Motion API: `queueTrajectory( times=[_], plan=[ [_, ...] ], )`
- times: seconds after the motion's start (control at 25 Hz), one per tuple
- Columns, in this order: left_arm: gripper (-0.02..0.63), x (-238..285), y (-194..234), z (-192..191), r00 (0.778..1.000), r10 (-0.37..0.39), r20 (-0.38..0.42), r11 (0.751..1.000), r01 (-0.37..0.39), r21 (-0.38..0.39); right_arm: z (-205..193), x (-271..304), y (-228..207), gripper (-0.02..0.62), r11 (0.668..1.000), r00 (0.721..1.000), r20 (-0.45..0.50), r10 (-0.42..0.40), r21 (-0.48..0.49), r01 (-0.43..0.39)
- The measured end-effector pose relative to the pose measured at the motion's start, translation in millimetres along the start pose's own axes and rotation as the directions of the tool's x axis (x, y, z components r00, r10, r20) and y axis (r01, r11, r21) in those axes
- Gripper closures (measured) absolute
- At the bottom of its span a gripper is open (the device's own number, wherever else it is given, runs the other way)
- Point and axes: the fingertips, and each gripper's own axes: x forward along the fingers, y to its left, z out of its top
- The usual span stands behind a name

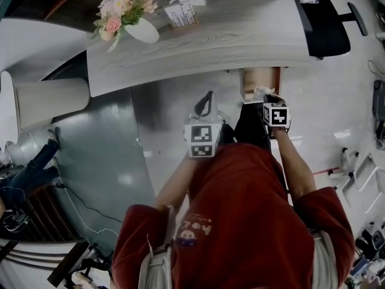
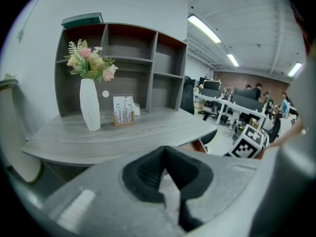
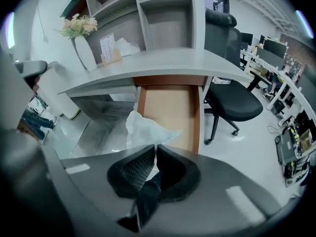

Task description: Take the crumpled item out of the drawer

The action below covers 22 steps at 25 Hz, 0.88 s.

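The drawer (image 3: 170, 107) under the desk stands pulled open, its brown inside bare in the right gripper view. My right gripper (image 3: 155, 151) is shut on a crumpled white paper (image 3: 147, 130), which sticks up from the jaw tips over the drawer's front left corner. In the head view the right gripper (image 1: 267, 96) holds the paper (image 1: 260, 91) at the front end of the drawer (image 1: 258, 77). My left gripper (image 1: 207, 99) hangs left of the drawer, below the desk edge. Seen from its own camera, the left gripper (image 2: 165, 155) is shut with nothing in it.
The grey wooden desk (image 1: 240, 35) carries a white vase of flowers (image 1: 129, 17) and a small card holder (image 1: 180, 14). A black office chair (image 3: 232, 102) stands right of the drawer. A shelf unit (image 2: 123, 68) sits on the desk. Someone's legs (image 1: 27, 167) show at far left.
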Motion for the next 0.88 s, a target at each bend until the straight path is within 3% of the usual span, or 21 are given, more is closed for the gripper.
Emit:
queueTrajectory(
  times=[0.88],
  plan=[
    [0.606,-11.8,5.4,2.4,0.999,-0.001,0.041,1.000,0.002,-0.016,25.2,-56.5,36.1,0.581,0.997,0.989,0.149,0.014,-0.082,-0.002]
  ],
)
